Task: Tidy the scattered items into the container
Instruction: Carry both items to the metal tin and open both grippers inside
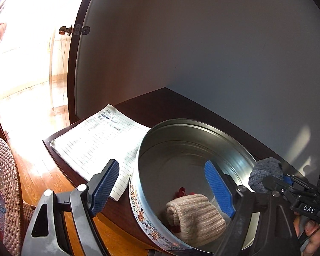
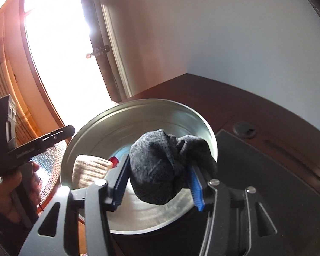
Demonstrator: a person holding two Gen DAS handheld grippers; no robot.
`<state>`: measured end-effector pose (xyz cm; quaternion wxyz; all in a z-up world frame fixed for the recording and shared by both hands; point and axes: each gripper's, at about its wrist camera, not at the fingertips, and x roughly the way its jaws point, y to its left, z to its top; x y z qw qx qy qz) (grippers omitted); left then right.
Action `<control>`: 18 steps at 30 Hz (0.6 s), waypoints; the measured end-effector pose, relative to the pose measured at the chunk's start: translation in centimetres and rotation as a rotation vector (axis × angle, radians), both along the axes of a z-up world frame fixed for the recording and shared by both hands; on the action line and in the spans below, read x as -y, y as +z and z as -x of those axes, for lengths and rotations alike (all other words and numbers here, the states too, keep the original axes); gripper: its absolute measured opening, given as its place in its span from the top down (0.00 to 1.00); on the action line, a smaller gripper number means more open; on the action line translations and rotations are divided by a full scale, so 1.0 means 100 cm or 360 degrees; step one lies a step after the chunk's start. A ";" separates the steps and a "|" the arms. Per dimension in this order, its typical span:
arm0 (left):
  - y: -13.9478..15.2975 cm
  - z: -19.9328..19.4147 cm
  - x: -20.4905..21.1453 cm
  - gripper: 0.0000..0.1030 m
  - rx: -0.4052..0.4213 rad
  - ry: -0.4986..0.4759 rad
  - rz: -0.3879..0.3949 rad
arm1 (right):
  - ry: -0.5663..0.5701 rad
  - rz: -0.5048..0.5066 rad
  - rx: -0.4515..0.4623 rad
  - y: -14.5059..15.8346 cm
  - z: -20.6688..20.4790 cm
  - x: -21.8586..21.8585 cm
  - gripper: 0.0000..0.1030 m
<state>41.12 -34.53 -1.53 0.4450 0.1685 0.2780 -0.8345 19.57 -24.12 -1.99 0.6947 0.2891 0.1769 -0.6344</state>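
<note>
A round metal tin (image 1: 194, 125) stands at the near left corner of the dark desk, and its rim (image 2: 138, 102) fills the middle of the right wrist view. In it lie a rolled beige ribbed sock (image 1: 196, 215) (image 2: 89, 168) and something red (image 1: 182, 191) (image 2: 114, 160) behind that. My left gripper (image 1: 162, 187) is open and straddles the tin's near wall, one blue pad outside and one inside, touching nothing. My right gripper (image 2: 159, 166) (image 1: 275, 181) hangs over the tin's right side, shut on a balled dark grey sock (image 2: 157, 170) (image 1: 265, 173).
A lined notebook (image 1: 96, 140) lies on the desk (image 1: 181, 104) left of the tin. A black mat (image 2: 266, 170) and a cable hole (image 2: 244, 129) are to its right. A wicker chair (image 1: 6, 170) stands by the desk's left end, with a door (image 1: 74, 64) beyond. Grey wall backs the desk.
</note>
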 end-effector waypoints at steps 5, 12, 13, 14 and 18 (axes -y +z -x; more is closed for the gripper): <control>0.007 0.004 -0.003 0.18 -0.0012 -0.0007 0.0017 | -0.0024 0.0118 0.0054 0.010 0.006 -0.011 0.25; 0.016 0.025 -0.016 0.18 -0.0024 -0.0103 0.0038 | -0.0180 0.0231 0.0084 0.029 0.033 -0.068 0.25; 0.018 0.029 -0.017 0.18 -0.0030 -0.0114 0.0040 | -0.0226 0.0250 0.0087 0.030 0.039 -0.085 0.24; 0.019 0.033 -0.018 0.18 -0.0041 -0.0128 0.0038 | -0.0284 0.0268 0.0085 0.032 0.045 -0.103 0.22; 0.031 0.070 -0.044 0.18 -0.0077 -0.0313 0.0067 | -0.0583 0.0307 0.0048 0.029 0.076 -0.175 0.17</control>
